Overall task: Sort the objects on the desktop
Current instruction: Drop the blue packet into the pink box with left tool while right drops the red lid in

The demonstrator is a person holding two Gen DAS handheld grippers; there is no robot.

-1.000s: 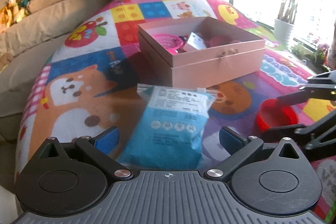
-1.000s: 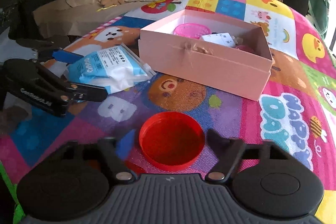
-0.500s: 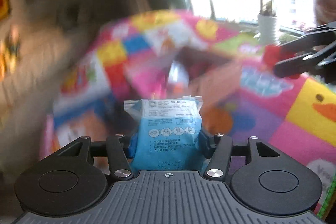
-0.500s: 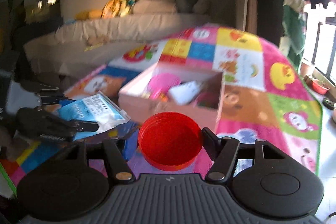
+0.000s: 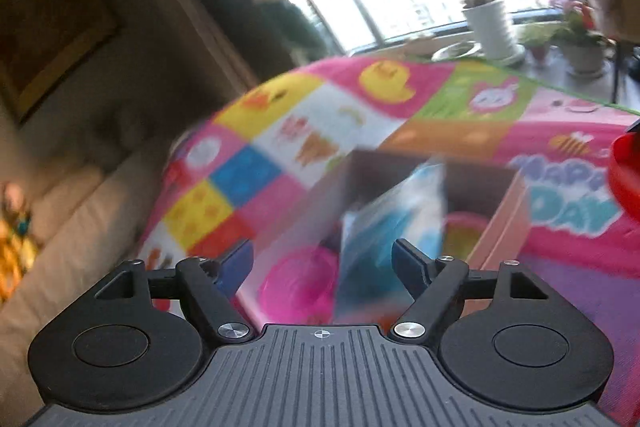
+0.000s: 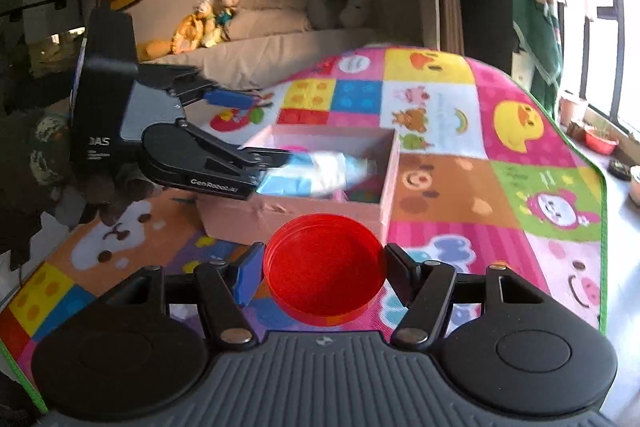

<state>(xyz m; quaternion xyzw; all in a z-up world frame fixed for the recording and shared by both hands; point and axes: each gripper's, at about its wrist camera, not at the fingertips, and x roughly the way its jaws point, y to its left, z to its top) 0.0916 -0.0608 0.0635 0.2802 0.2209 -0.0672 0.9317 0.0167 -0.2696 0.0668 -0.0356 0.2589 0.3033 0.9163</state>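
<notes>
A living room with a sofa and framed pictures surrounds a bright patchwork play mat (image 6: 516,131) spread on the floor. On it the pink box (image 6: 390,163) receives the blue packet (image 5: 394,211), blurred and tilted, dropping free between the left gripper (image 5: 322,259), whose jaws are opening. At the view's three o'clock, the right gripper (image 6: 322,271) clenches the red lid (image 6: 324,269). Best let the packet settle, withdraw the left fingers, then carry the lid over the box toward twelve o'clock.
</notes>
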